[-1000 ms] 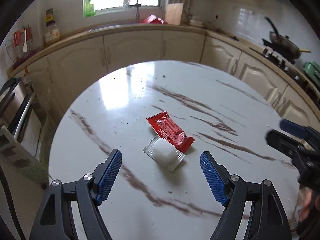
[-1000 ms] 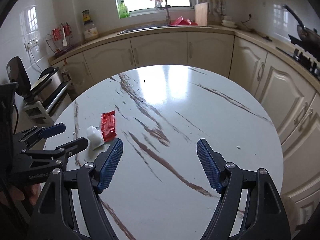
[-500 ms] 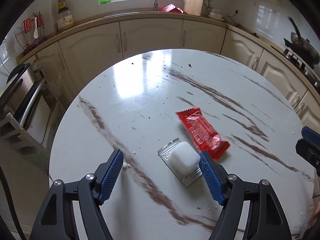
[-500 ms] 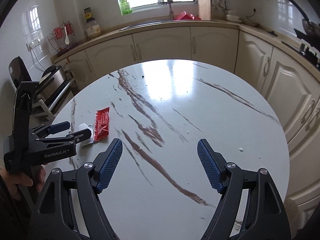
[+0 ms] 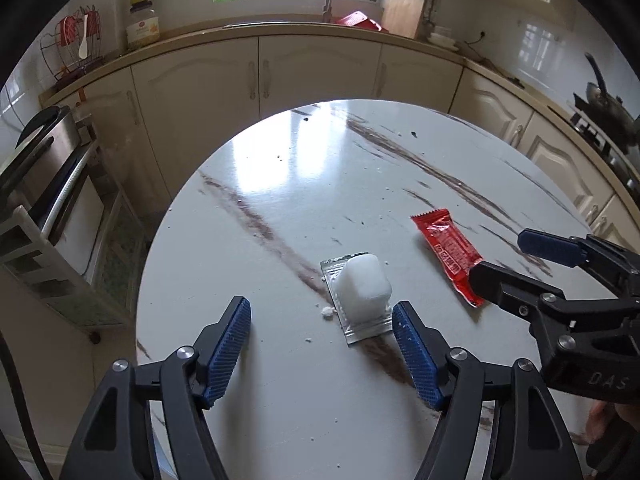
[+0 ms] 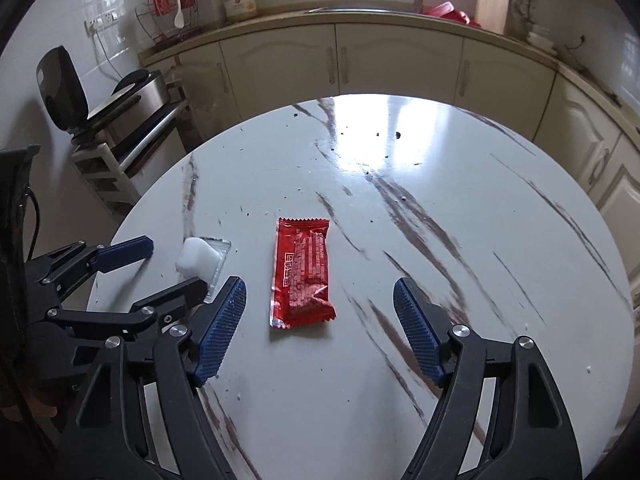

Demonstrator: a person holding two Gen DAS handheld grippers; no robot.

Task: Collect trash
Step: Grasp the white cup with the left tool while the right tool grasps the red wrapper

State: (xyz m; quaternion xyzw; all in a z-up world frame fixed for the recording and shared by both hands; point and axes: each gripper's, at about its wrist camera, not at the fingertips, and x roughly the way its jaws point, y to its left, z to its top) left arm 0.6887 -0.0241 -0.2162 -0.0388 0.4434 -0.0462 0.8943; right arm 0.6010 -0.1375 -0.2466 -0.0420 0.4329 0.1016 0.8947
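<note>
From the left wrist camera, the left gripper [image 5: 322, 346] hangs low over the round marble worktop [image 5: 280, 208], its blue fingers [image 5: 228, 352] spread apart and grasping nothing, though they have just been narrowing. Between them, pushed over toward the right-hand finger, lies the silver packet [image 5: 362, 326] with a white block [image 5: 363, 286] sitting on it; the packet's near corner sits just beside that finger's tip, and whether they touch I cannot tell. A few white crumbs lie beside the packet's left edge. Further right lies the red wrapper [image 5: 446, 248], flat on the worktop, and the right gripper [image 5: 508, 258] reaches in from the edge with its near finger covering the wrapper's lower end. Over to the right wrist camera: the right gripper [image 6: 320, 326] is spread wide, released, nothing clamped, and the red wrapper [image 6: 302, 272] lies lengthwise in the gap ahead of the fingers [image 6: 416, 332], clear of both pads. On the left, the left gripper [image 6: 168, 266] straddles the white block [image 6: 198, 258] on its silver packet [image 6: 222, 250], open as well. Cream cabinets [image 6: 396, 60] curve around behind.
</note>
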